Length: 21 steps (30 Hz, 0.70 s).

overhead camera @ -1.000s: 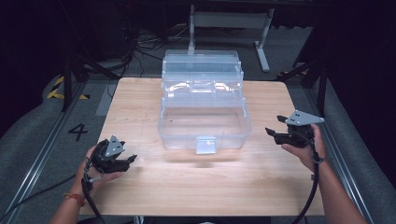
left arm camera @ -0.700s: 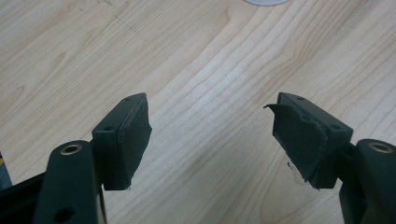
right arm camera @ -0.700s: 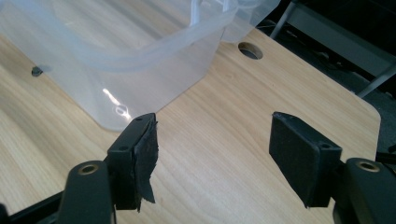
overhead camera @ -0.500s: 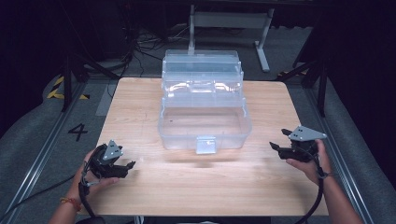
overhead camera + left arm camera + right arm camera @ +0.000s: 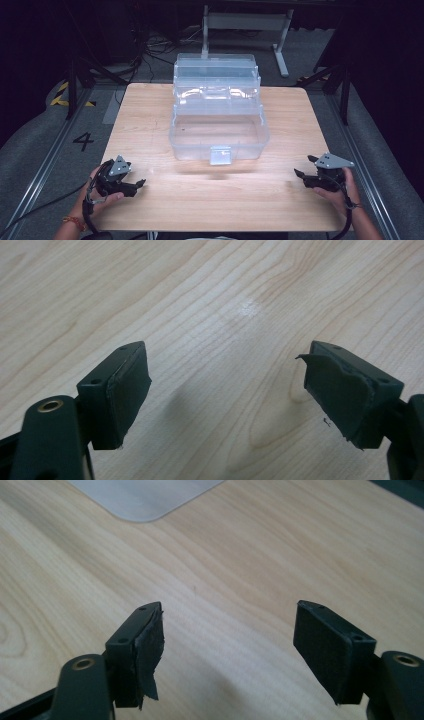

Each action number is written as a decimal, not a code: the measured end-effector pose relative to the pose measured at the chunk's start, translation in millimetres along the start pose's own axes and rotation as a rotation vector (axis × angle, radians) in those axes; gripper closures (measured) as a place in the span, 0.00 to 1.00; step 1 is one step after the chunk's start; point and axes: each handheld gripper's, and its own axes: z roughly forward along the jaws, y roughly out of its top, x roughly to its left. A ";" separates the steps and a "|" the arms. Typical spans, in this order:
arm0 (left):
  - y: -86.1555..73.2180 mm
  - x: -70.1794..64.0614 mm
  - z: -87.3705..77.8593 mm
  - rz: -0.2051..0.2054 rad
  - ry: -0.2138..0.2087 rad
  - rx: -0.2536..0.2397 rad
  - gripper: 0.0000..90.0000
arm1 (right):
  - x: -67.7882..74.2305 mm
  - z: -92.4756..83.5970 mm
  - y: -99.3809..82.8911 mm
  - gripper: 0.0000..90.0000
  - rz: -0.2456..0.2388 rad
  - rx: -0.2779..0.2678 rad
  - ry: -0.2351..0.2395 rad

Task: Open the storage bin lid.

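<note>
While the clear box (image 5: 220,122) stands open at centre, both grippers, left gripper (image 5: 134,184) and right gripper (image 5: 306,174), have just been opening their empty jaws; approach its lid slowly.

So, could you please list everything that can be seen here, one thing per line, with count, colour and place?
plastic box: one, clear, middle of the table, its tiers spread open, a latch on the near side.
table: one, light wood, under everything.
stand: one, grey metal, on the floor beyond the table.
numeral 4: one, black, on the grey floor left of the table.
yellow and black tape: one patch, on the floor at far left.
left gripper: one, black with a grey plate, near left corner of the table, fingers apart, nothing between them.
right gripper: one, black with a grey plate, near right edge, fingers apart, nothing between them.
</note>
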 end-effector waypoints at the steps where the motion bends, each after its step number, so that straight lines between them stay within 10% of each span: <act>1: -1.4 -0.5 1.4 -0.013 -0.012 0.007 0.21 | 0.5 -0.8 -5.2 0.32 0.016 0.002 0.009; 21: -11.2 4.4 8.8 -0.096 -0.056 -0.041 0.17 | -4.4 -0.8 -42.2 0.27 0.202 0.049 0.078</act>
